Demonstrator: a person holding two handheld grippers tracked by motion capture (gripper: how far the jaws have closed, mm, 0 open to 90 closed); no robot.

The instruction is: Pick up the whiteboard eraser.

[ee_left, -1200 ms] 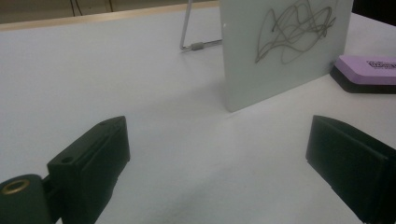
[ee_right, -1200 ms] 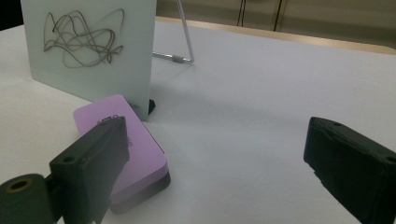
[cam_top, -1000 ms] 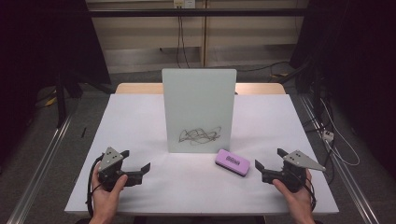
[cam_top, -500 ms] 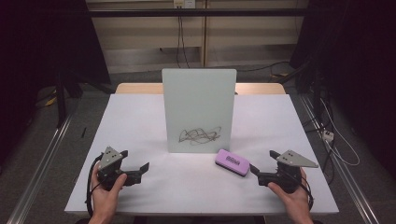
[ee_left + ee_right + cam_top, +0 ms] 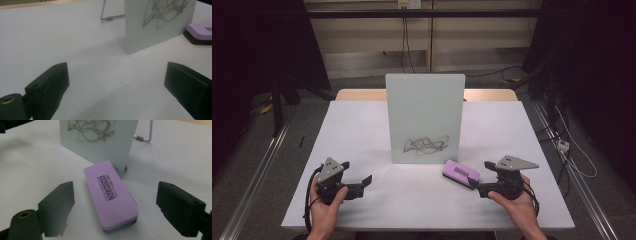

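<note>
Right gripper view: eraser btwn right tool jaws, untouched.

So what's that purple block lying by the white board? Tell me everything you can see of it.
The purple block is a whiteboard eraser: a rounded, plastic-looking lilac top printed "MAGNETIC", over a dark pad underneath. It lies flat on the white table, one end just in front of the upright scribbled board. The jaws of the right hand-held gripper have just been closing on either side of it, not yet touching it.

Purple eraser with black print, white board with black scribble, white table
</note>
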